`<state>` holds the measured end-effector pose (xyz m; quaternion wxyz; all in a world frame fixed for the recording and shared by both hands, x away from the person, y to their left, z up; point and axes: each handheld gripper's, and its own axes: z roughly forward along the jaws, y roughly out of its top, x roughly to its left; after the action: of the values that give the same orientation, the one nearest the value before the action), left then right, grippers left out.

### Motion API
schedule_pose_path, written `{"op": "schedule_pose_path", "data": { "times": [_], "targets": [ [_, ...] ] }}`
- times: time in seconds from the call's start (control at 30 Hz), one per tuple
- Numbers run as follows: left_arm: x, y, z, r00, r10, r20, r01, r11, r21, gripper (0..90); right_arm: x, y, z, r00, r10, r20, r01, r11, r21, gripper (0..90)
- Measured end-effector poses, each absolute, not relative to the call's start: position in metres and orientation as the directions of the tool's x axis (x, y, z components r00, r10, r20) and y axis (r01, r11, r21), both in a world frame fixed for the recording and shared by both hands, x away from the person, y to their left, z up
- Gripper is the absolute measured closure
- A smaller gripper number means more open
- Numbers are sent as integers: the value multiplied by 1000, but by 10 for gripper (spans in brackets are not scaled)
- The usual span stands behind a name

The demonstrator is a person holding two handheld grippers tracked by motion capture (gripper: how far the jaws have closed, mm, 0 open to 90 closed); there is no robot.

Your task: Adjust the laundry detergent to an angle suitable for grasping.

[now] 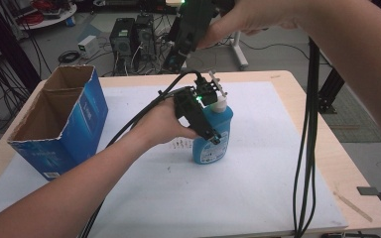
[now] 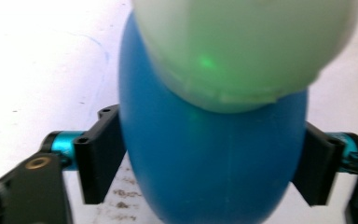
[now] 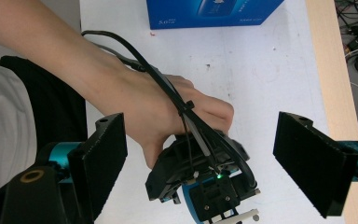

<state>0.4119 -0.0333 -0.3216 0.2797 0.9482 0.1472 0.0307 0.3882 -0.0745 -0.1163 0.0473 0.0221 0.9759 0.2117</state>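
A blue bottle (image 1: 219,148) with a white cap (image 1: 220,104) stands upright near the middle of the white sheet (image 1: 258,188). My left gripper (image 1: 209,130) reaches in from the left and is shut on the bottle's body. In the left gripper view the two black pads (image 2: 100,158) press against the sides of the bottle (image 2: 214,154) just under the cap (image 2: 242,46). My right gripper (image 1: 177,58) hovers high above the table's far side, pointing down. Its jaws (image 3: 207,149) stand wide open over the left gripper (image 3: 200,182), with nothing between them.
An open blue cardboard box (image 1: 59,119) stands at the left of the sheet. Black cables (image 1: 305,148) hang down over the right side of the table. A thin wooden stick (image 1: 352,204) lies by the near right corner. Computers and wires sit on the floor beyond.
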Motion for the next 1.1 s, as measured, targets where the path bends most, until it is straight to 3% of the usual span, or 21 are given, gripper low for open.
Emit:
{"op": "schedule_pose_path", "data": {
  "times": [0.5,1.1],
  "targets": [
    [415,-31,-322,950,307,-49,284,-794,538,313,389,-74,-117,-995,65,-80,26,908,418,169],
    [414,-35,-324,946,320,-46,294,-793,534,339,390,-75,-117,-995,65,-80,25,908,419,169]
  ]
}}
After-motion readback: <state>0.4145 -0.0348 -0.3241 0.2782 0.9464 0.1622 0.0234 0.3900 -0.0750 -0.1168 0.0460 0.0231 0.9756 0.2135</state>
